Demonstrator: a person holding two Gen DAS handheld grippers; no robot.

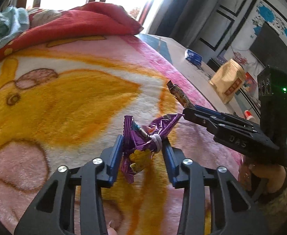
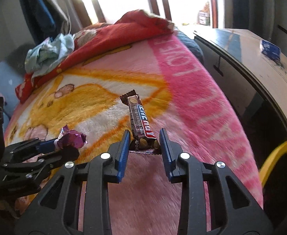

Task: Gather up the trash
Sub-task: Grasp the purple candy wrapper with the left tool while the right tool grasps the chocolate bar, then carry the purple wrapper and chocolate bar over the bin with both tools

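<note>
Left wrist view: the left gripper (image 1: 142, 146) has its blue fingers (image 1: 117, 152) narrowed around a crumpled purple foil wrapper (image 1: 141, 146) tied with a white band; the pads look to press on its sides, though the far pad's contact is partly hidden. The wrapper sits at the fingertips, low over the bed's fleece blanket (image 1: 65, 98). To the side, the right gripper (image 1: 184, 111) pinches a brown bar wrapper (image 1: 179, 94) that sticks up from its tips. For a clean lift, I judge the squeeze should stay firm on the bulky middle of the foil, not the loose twisted tail, which could slip free.

Right wrist view: the right gripper (image 2: 144, 143) holds the brown energy bar wrapper (image 2: 141, 123) by its near end, fingers (image 2: 124, 148) narrow against its edges, the bar standing out over the blanket. A slim pack held at one end may swing, so a level, steady carry seems wise. The pink and yellow cartoon blanket (image 2: 192, 98) covers the bed, a red quilt (image 2: 124, 35) heaped behind. A yellow-rimmed bin (image 2: 270, 152) sits at the bed's side, likely the drop point, beside a pale worktop (image 2: 251, 58). Bright windows wash out the back.
</note>
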